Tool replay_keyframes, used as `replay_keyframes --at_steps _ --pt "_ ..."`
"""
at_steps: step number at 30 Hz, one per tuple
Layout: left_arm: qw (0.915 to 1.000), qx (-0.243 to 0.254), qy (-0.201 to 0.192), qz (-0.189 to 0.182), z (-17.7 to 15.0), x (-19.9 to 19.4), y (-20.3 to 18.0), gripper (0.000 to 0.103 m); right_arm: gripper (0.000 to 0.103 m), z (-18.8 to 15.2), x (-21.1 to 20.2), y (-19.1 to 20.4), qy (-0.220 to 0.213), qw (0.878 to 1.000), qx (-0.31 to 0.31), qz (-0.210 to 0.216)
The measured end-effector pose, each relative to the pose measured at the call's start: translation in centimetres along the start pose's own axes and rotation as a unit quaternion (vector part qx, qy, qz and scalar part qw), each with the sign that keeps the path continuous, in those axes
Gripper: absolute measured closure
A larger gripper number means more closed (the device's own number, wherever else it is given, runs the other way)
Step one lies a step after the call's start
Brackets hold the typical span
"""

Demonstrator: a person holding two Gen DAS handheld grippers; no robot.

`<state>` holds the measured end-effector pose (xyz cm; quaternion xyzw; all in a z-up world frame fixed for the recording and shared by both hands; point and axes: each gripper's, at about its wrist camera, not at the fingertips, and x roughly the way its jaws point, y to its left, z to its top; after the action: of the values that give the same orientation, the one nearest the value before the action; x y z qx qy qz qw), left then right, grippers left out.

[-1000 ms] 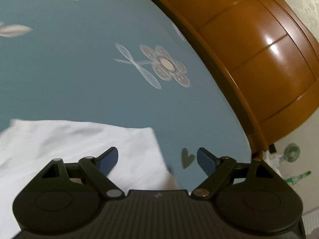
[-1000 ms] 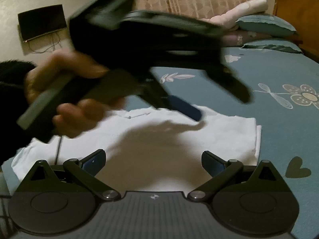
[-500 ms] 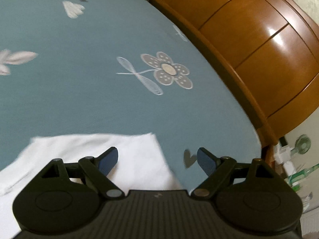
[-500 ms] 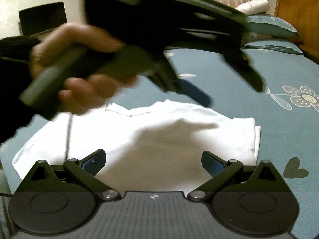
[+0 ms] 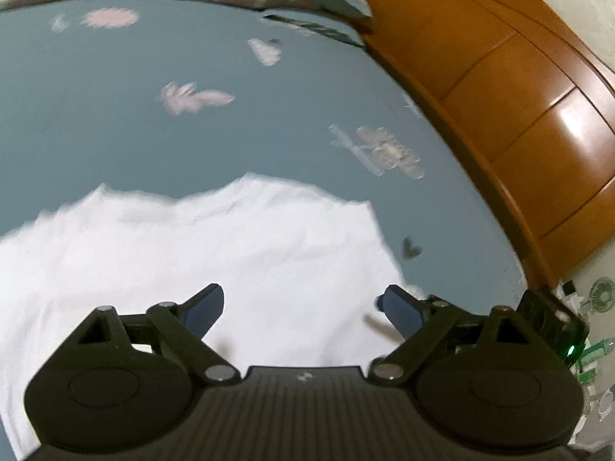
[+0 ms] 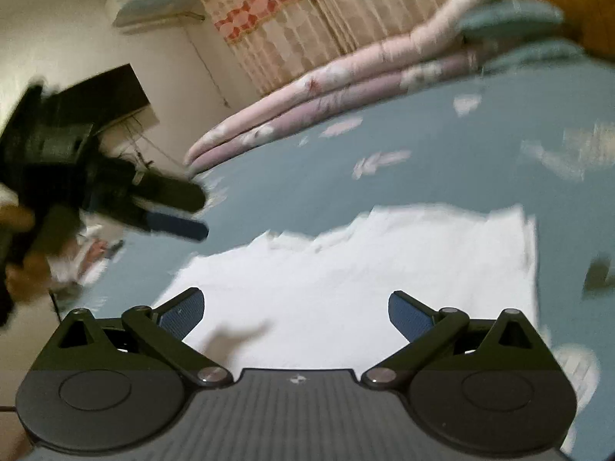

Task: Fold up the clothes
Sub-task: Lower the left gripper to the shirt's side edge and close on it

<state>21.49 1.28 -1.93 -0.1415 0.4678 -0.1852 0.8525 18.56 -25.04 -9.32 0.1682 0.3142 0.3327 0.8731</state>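
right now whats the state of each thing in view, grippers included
left gripper: open, nothing between its jaws, over the shirt
right gripper: open, nothing held
shirt: white, folded, flat on the bed
bed: covered by a blue flowered sheet
quilt: pink, folded at the far edge
curtain: drawn

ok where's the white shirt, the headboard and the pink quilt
shirt (image 5: 200, 253): left wrist view, middle of the cloth
headboard (image 5: 511, 88): left wrist view, a wooden panel
quilt (image 6: 326, 88): right wrist view, upper roll of the fold
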Motion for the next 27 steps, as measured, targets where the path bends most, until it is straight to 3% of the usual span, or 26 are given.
replay_keyframes --at_steps 5,9,13,17,21,27 --pt "0.9983 -0.041 -0.006 0.042 -6.0 1.6 3.0 0.013 0.000 -3.4 0.3 0.2 0.054 0.997 0.008 -0.046" --pt "0.9968 -0.051 -0.014 0.060 -9.9 2.8 3.7 0.013 0.000 -4.4 0.3 1.0 0.052 0.997 -0.016 -0.062" --pt "0.9961 -0.028 -0.036 0.075 -12.1 2.8 2.5 0.012 0.000 -4.6 0.2 1.0 0.047 0.997 -0.004 -0.064" --pt "0.9974 -0.027 -0.037 0.056 -12.1 1.9 2.6 0.012 0.000 -4.8 -0.3 0.7 0.037 0.998 0.002 -0.058" --pt "0.9960 -0.051 -0.068 0.029 -10.8 -1.1 4.8 0.012 0.000 -4.4 -0.6 0.8 0.046 0.997 0.011 -0.066" --pt "0.9830 -0.118 -0.138 0.029 -8.5 -7.0 11.7 0.012 0.000 -3.5 -2.1 0.9 0.041 0.994 0.052 -0.086"
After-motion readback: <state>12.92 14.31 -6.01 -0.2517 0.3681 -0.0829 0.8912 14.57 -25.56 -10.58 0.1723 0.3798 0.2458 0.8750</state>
